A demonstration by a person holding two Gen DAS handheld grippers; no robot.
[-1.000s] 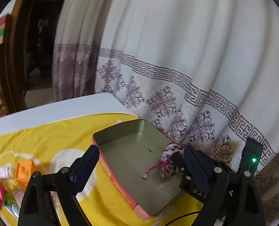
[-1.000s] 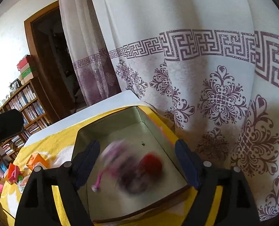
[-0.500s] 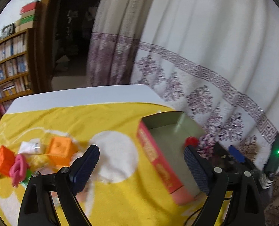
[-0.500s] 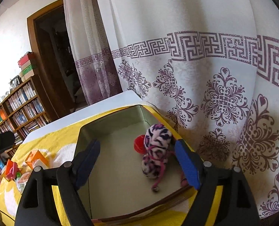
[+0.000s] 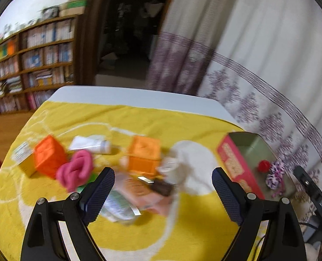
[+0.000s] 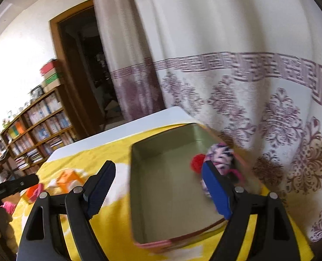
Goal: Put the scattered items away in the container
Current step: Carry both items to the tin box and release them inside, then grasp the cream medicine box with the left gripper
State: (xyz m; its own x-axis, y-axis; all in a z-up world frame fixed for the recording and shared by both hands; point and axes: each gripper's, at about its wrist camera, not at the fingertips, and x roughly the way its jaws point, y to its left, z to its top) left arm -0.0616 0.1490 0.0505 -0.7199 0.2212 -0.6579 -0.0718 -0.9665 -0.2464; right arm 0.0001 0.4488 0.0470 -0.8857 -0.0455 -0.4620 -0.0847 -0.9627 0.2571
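My left gripper (image 5: 163, 182) is open and empty above a heap of scattered items on the yellow cloth: two orange cubes (image 5: 144, 154) (image 5: 49, 155), a pink knotted toy (image 5: 76, 169), a white tube (image 5: 91, 144), flat packets (image 5: 137, 192) and a dark small item (image 5: 162, 188). The pink-sided tin (image 5: 233, 163) stands to the right, holding a red ball (image 5: 263, 165) and a spotted plush toy (image 5: 275, 174). My right gripper (image 6: 158, 186) is open and empty over the tin (image 6: 171, 195), with the plush toy (image 6: 220, 158) and the red ball (image 6: 197, 163) by its right finger.
A patterned white curtain (image 6: 248, 87) hangs right behind the tin. Bookshelves (image 5: 30, 65) and a dark doorway (image 5: 126, 32) lie beyond the table's far white edge (image 5: 135, 95). The other gripper's black body (image 6: 10, 187) shows at the left in the right wrist view.
My left gripper has swung left from the tin to above the scattered heap. The plush toy and red ball dropped and came to rest inside the tin. My right gripper shifted slightly.
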